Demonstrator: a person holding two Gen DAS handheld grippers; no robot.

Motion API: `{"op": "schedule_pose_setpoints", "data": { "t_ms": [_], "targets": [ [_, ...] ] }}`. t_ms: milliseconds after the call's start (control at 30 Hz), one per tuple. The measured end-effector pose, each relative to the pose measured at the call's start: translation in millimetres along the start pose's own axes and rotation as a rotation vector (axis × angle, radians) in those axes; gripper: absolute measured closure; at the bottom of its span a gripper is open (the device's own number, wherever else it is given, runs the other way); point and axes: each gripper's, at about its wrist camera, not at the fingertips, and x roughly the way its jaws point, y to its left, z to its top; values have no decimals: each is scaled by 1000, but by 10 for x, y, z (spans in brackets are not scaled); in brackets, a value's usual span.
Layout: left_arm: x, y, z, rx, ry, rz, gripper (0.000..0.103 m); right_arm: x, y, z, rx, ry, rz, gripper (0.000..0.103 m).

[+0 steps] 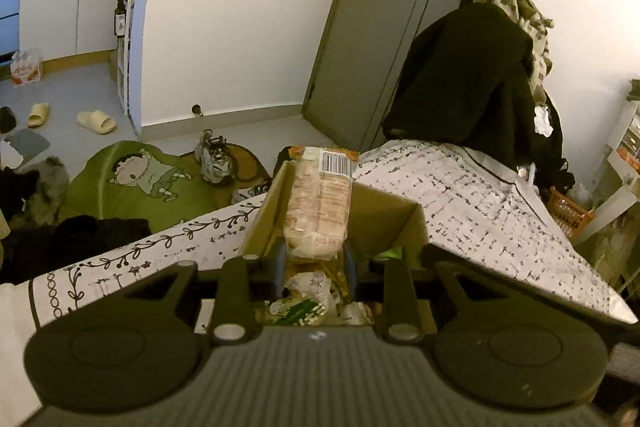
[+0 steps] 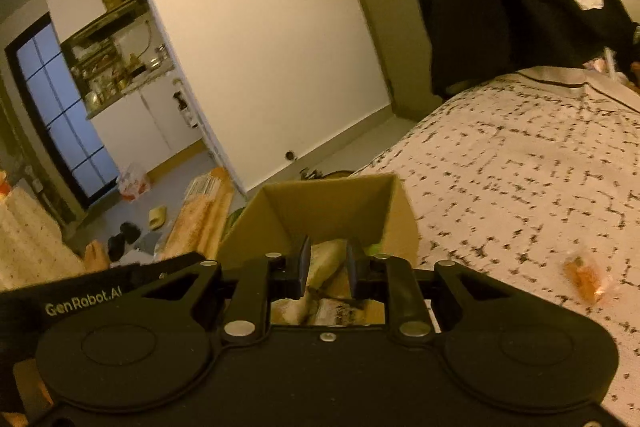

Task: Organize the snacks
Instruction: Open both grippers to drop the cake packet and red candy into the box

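My left gripper [image 1: 314, 253] is shut on a long packet of biscuits [image 1: 320, 203] with a barcode at its far end, held above an open cardboard box [image 1: 384, 219] on the patterned bed cover. Several snack packets [image 1: 308, 303] lie in the box below. The same biscuit packet [image 2: 202, 219] shows in the right wrist view, left of the box [image 2: 332, 203]. My right gripper [image 2: 327, 263] is over the box with a pale snack packet [image 2: 326, 263] between its fingers; whether it grips the packet is unclear.
An orange wrapped snack [image 2: 586, 277] lies on the bed cover [image 2: 520, 167] right of the box. A chair draped with dark clothes [image 1: 472, 75] stands beyond the bed. Shoes [image 1: 214, 157] and a green cushion [image 1: 132, 183] lie on the floor at left.
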Motion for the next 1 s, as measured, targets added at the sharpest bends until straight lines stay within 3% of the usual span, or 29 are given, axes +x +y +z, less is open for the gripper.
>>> {"op": "schedule_pose_setpoints", "data": {
  "t_ms": [267, 367, 500, 600, 733, 1000],
  "targets": [
    [135, -25, -13, 28, 13, -24, 75, -54, -146, 20, 36, 5, -23, 82],
    [187, -69, -29, 33, 18, -26, 75, -46, -152, 17, 36, 5, -34, 73],
    [232, -154, -45, 62, 6, -36, 74, -16, -167, 8, 36, 15, -36, 71],
    [263, -190, -75, 95, 8, -30, 71, -3, -170, 2, 38, 21, -31, 71],
    [254, -132, -89, 78, 14, -11, 64, -13, -170, 5, 38, 15, -46, 64],
    [142, -2, -77, 46, 14, 34, 55, -31, -141, -8, 35, 28, -34, 61]
  ]
}}
